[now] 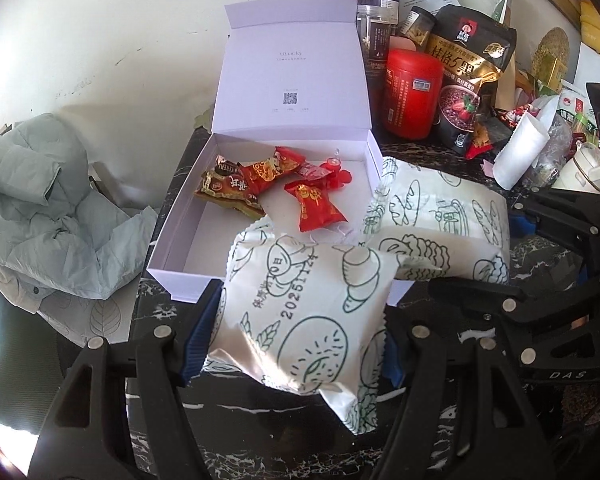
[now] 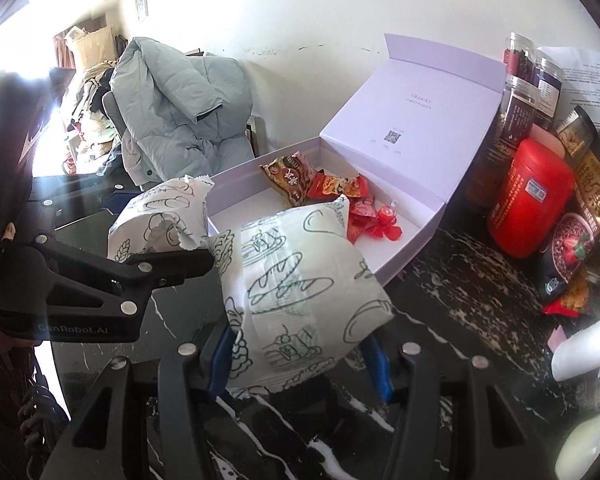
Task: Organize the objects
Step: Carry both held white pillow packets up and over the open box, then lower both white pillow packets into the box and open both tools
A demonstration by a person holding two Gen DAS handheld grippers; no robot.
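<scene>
Left wrist view: a white bread packet (image 1: 300, 320) printed with green pastry drawings sits clamped between the blue pads of the left claw (image 1: 296, 344), whose jaws stand about half open around it, the packet's far end reaching toward 12 o'clock over the near wall of the open white box (image 1: 180, 256). At 2 o'clock a second, matching packet (image 1: 440, 220) hangs by the box's right corner, pinched in the right claw (image 2: 300, 344), likewise part open around its load. Inside the box lie red and brown candies (image 1: 268, 188). The likely trouble, I judge: the two packets are just beside each other, so lowering both at once could make them collide or snag a serrated edge on the box wall. A soft, puffy wrapper may also slip from the pads, and the red canister (image 1: 412, 92) at 1 o'clock on the tabletop (image 1: 540, 264) stands near enough to be knocked.
</scene>
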